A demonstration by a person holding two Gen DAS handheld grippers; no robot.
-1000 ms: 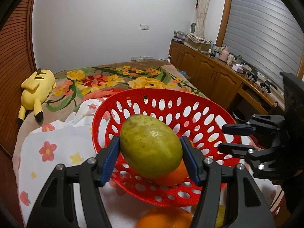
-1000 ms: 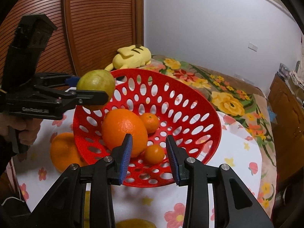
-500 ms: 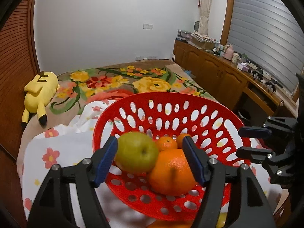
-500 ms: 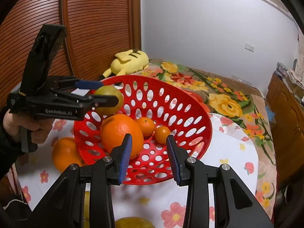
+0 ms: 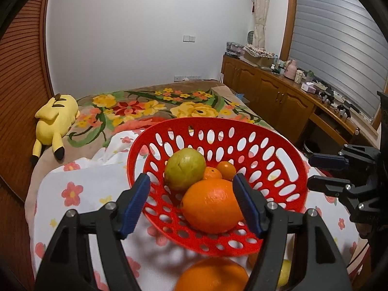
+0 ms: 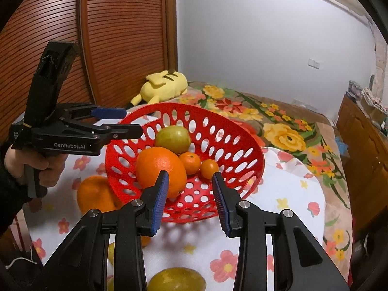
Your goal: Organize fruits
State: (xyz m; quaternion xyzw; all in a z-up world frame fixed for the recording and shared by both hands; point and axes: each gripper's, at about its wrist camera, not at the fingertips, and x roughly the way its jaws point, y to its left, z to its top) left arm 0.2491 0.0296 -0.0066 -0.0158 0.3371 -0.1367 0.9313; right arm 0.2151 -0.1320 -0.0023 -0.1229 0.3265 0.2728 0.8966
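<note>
A red perforated basket (image 5: 286, 145) (image 6: 242, 143) sits tilted on a flowered cloth. In it lie a green fruit (image 5: 184, 167) (image 6: 172, 139), a big orange (image 5: 211, 208) (image 6: 160, 169) and two small oranges (image 6: 193, 162) (image 6: 209, 168). My left gripper (image 5: 191, 201) is open and empty, just before the basket's near rim; it also shows in the right wrist view (image 6: 121, 121). My right gripper (image 6: 190, 201) is open and empty at the basket's near side; it also shows in the left wrist view (image 5: 320, 172). Another orange (image 6: 95, 197) (image 5: 213, 276) and yellow fruits (image 6: 177, 280) lie on the cloth outside the basket.
A yellow plush toy (image 5: 54, 118) (image 6: 165, 86) lies on the flowered bedspread behind the basket. A slatted wooden door (image 6: 109, 36) stands at the left. Wooden cabinets (image 5: 278, 97) with clutter run along the right wall.
My left gripper opened and let the green fruit go into the basket, then drew back from it. The fruit now rests beside the big orange. The right gripper stayed open.
</note>
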